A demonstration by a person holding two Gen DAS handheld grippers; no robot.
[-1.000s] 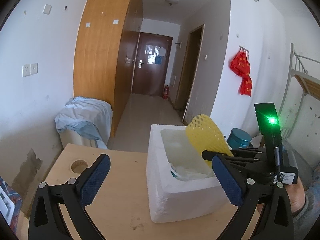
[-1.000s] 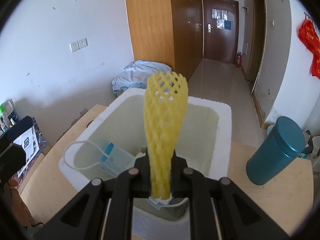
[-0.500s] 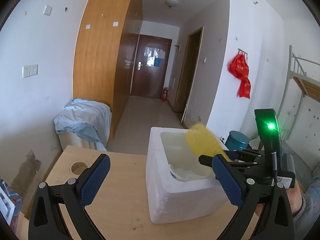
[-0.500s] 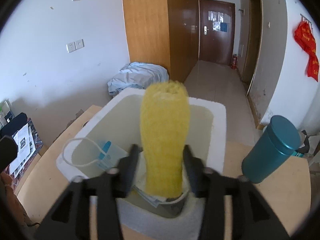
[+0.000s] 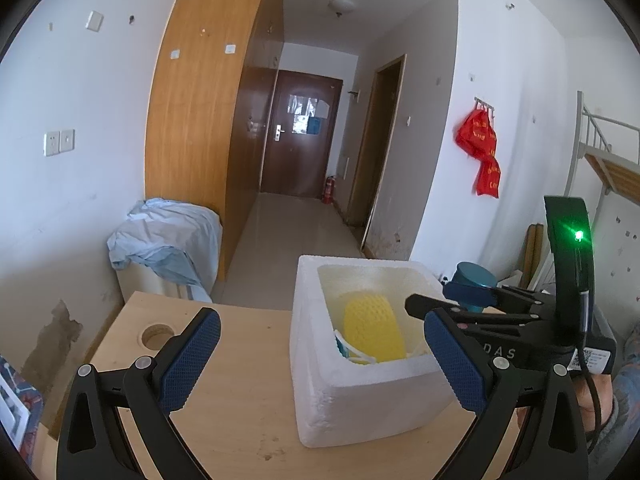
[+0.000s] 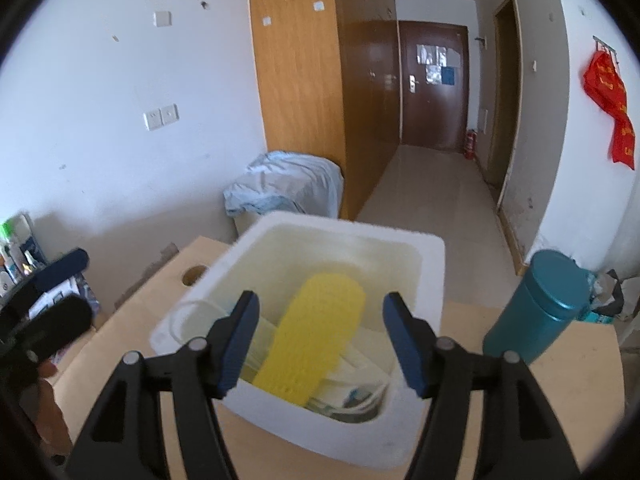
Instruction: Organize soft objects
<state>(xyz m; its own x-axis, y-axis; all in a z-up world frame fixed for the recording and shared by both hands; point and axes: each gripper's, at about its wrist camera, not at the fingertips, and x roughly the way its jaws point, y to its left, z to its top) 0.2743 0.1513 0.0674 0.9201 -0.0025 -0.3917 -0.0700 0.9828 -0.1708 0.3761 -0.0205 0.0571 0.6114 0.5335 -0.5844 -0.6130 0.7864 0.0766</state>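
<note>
A yellow foam net sleeve (image 6: 316, 332) lies inside the white foam box (image 6: 432, 264) on top of face masks (image 6: 360, 392) and other soft items. It also shows in the left wrist view (image 5: 374, 330), in the box (image 5: 360, 400). My right gripper (image 6: 320, 344) is open and empty, just above the box's near edge. It shows from the side in the left wrist view (image 5: 440, 304). My left gripper (image 5: 316, 360) is open and empty, to the left of the box above the wooden table (image 5: 240, 420).
A teal flask (image 6: 536, 304) stands on the table right of the box. The table has a round cable hole (image 5: 156, 334) at its far left. A box draped in blue cloth (image 5: 168, 240) stands beyond the table by the wall.
My right gripper opened and let go of the yellow sleeve. The sleeve dropped from upright between the jaws into the box.
</note>
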